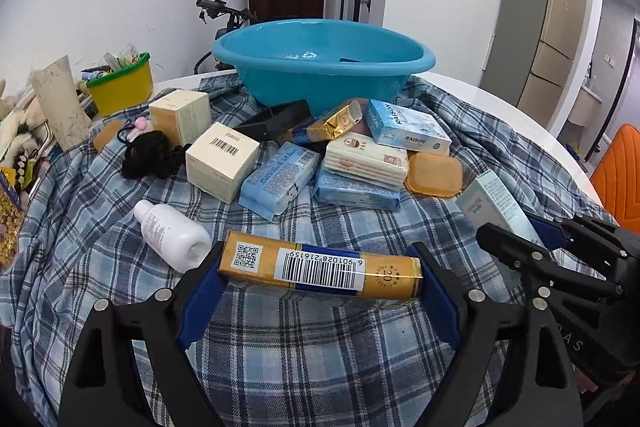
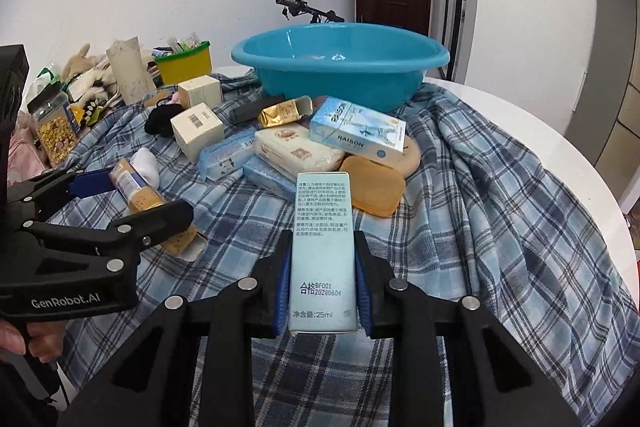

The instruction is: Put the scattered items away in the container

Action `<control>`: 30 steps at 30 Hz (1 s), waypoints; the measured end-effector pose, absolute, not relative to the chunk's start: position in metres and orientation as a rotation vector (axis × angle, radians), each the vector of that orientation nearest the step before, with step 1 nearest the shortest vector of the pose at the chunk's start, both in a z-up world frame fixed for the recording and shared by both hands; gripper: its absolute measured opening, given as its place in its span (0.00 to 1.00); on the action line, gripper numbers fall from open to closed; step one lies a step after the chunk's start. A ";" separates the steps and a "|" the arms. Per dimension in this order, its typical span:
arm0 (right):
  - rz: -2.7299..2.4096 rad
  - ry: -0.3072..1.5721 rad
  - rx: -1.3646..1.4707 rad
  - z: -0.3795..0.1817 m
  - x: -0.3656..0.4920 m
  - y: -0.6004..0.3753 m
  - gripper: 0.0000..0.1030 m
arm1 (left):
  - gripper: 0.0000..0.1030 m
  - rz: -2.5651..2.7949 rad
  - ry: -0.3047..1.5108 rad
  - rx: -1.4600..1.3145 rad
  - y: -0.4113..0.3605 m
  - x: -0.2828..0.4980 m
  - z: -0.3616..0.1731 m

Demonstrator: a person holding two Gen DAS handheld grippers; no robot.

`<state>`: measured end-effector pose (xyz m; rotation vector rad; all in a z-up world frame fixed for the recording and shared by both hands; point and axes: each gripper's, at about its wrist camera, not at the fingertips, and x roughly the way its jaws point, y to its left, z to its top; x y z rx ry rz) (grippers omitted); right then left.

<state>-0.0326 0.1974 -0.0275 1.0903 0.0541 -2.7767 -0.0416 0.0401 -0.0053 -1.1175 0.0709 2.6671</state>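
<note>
Plaid cloth (image 1: 320,367) drapes a round white surface (image 2: 560,147), where the left claw (image 1: 320,279) clamps a glossy gold carton (image 1: 320,269) crosswise and the right claw (image 2: 323,283) grips a slim pale-green box (image 2: 323,247) lengthwise. Beyond them, a heap of soft blue packets (image 1: 276,181) and cream boxes (image 1: 222,161) lies before the round blue plastic basin (image 1: 324,67).

Both wrist views sit low and close over the cloth (image 1: 304,367), facing the basin (image 1: 324,63) at upper centre; both share the central pile.
</note>
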 end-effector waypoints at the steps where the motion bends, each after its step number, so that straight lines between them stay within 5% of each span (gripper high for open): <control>1: -2.779 0.053 1.084 -0.025 -0.033 0.198 0.25 | 0.86 2.668 0.069 -1.111 0.040 -0.041 -0.003; 30: -2.986 0.127 0.517 0.119 0.008 0.197 0.25 | 0.87 2.820 0.048 -0.606 0.032 -0.003 0.150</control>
